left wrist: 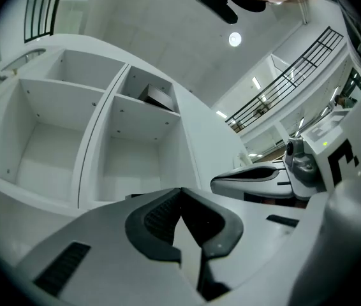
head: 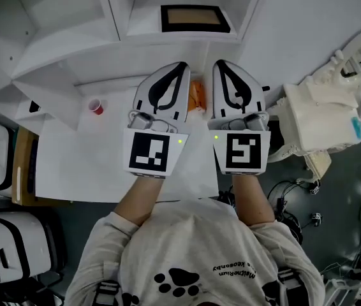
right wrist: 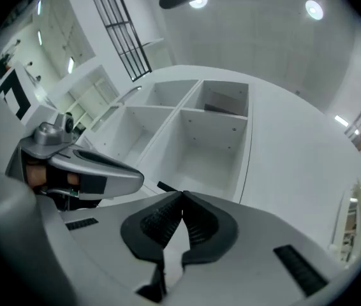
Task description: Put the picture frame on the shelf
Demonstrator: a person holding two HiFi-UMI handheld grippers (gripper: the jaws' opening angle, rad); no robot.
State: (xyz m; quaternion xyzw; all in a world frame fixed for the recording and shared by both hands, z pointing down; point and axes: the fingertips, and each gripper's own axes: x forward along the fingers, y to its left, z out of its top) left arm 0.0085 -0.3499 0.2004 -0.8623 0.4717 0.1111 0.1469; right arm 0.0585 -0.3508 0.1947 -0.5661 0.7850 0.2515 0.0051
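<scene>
- Grippers come nearest, held side by side over the middle of the white worktop. The left gripper has its jaws pressed together at the tips with nothing between them, as its own view confirms.
- The right gripper is just beside it. Its jaws are likewise closed tip to tip and empty.
- An orange object lies between the two grippers, toward the worktop's far edge. What it is cannot be made out.
- A small red cup stands toward the worktop's far left corner, well apart from both grippers.
- The white shelf rises along the far edge, its compartments open toward the person.
- The picture frame is farthest, already inside the shelf's upper right compartment. It is a black border round a tan panel. The gripper views show it tilted there, not flat against the back wall.
- The frame looks thin, flat and stiff, so probably light. If the front is glazed it would be fragile and slippery under the pads.
- The safest hold would be across the black border at the middle of one long side, not on the tan panel. A corner grip would likely let it swing.
</scene>
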